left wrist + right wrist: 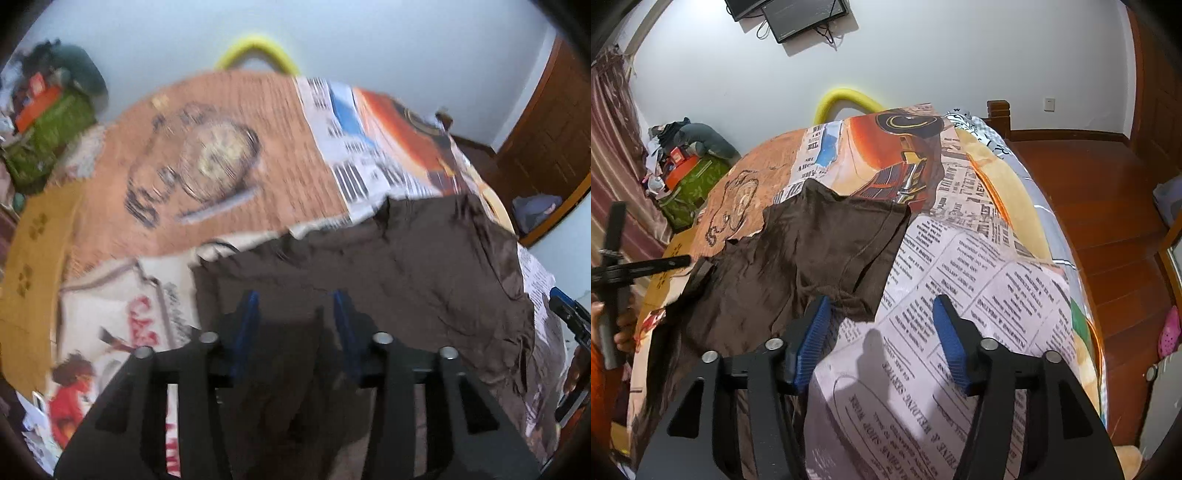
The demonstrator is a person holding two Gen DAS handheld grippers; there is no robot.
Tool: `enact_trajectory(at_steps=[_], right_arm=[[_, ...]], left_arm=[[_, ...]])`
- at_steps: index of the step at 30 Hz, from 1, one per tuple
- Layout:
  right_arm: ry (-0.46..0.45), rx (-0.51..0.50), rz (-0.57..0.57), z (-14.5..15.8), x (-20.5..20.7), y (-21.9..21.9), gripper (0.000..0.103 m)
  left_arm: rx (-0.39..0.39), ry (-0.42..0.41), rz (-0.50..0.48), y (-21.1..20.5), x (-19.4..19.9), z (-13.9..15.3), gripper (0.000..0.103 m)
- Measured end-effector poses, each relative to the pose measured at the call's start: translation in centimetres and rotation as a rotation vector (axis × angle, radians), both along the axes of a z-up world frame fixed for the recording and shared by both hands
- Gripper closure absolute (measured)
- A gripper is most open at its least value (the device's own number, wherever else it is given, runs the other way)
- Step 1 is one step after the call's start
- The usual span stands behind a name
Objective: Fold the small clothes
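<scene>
A brown garment (798, 258) lies spread and wrinkled on the bed (960, 280), which is covered by a newspaper-print sheet. This garment serves as the landmark for the rest.

The right hand-held gripper (882, 332) sits at the garment's near right corner with its jaws released and wide apart. Its left blue pad (812, 339) is just at the crumpled corner of the cloth, while the right pad stands over bare newsprint sheet beside the garment.

The left hand-held gripper (295, 325) hovers over the garment's near left part, the view blurred. Its blue pads (247, 325) stand apart with brown cloth seen between them; whether they pinch a fold cannot be told.

Beyond the garment's far edge a yellow foam tube (846, 99) arches at the head of the bed. Far left of the garment, a green bag (694, 184) stands against the wall.
</scene>
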State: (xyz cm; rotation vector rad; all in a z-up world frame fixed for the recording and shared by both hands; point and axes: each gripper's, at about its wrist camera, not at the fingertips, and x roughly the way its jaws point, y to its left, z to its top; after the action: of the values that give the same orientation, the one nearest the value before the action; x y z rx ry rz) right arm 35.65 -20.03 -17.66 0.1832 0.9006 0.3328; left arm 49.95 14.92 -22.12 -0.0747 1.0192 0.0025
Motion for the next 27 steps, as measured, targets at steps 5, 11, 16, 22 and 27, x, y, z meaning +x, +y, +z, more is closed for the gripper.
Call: enact_trajectory(at_steps=[5,11,16,22,27], right_arm=[[-0.005,-0.022,0.009,0.5,1.4,0.3,0.048],[0.005,-0.034,0.006,0.2,4.5,0.7,0.048],[0.041,-0.067,0.008,-1.0,7.7,1.3,0.048],[0.083,-0.115,0.015,-2.5,9.9,2.1,0.054],[0.070,-0.137,0.008,-3.0,9.6,3.0,0.082]], left_arm=[[0.074,-0.022,0.047,2.5,-1.4,0.1,0.051],[0.043,0.082,0.105,5.4,-1.5,-5.2,0.051],[0.043,0.119,0.096,5.1,-1.7,-7.9,0.050],[0.082,0.098,0.085,4.5,-1.8,-7.8,0.048],[0.075,0.068,0.094,5.0,-2.8,-6.3,0.046]])
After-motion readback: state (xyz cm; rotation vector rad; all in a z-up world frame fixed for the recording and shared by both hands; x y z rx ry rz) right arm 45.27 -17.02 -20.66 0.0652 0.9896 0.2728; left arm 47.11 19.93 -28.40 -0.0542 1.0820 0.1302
